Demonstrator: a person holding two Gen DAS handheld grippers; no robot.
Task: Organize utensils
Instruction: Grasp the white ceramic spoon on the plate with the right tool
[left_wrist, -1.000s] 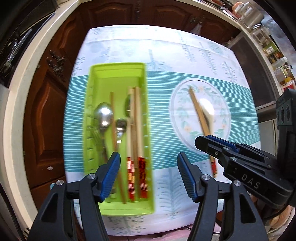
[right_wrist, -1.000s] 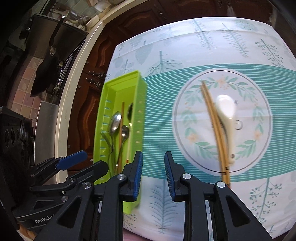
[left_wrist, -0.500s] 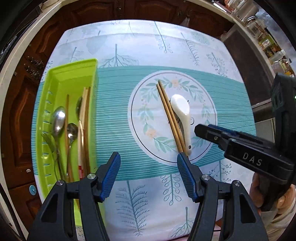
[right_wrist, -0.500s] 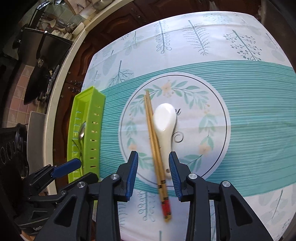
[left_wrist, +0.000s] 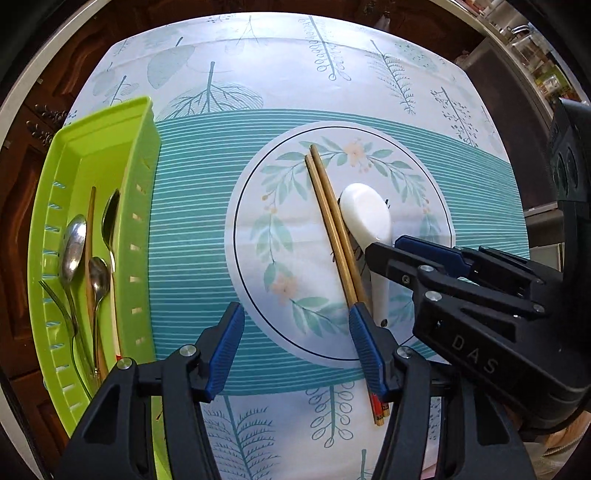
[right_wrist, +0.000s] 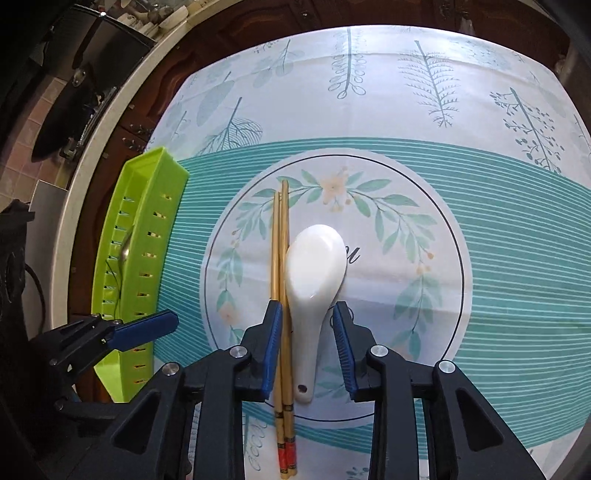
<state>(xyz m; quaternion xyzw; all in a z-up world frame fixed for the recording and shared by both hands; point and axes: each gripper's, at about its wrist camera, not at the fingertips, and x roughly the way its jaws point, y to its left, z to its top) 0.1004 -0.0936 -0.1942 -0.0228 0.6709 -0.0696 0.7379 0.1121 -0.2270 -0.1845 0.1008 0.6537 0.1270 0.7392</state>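
Chopsticks (right_wrist: 280, 280) are lying as a pair on the tablecloth (right_wrist: 424, 110), inside the printed ring of leaves near its middle, with their red-banded ends pointing toward the near edge. A white soup spoon (right_wrist: 314, 269) is lying just beside them on their right, bowl away from the camera and handle toward the near edge. The right claw (right_wrist: 307, 343) is sitting low over both of them with its jaws standing moderately apart; the handle of the spoon and the shafts of the chopsticks are lying in the gap between its blue pads (right_wrist: 272, 347), the left pad looking right up against the chopsticks, though whether it is actually touching them cannot be told. Neither utensil is being gripped. The left claw (left_wrist: 297, 347) is hovering with its jaws spread wide and holding nothing; its right pad is overlapping the chopsticks (left_wrist: 332, 225) in the left wrist view, and contact there cannot be judged. Along the left edge of the tablecloth a green tray (left_wrist: 144, 184) is holding metal spoons (left_wrist: 73, 247), a fork (left_wrist: 62, 306) and further chopsticks, well apart from the white soup spoon (left_wrist: 365, 214).
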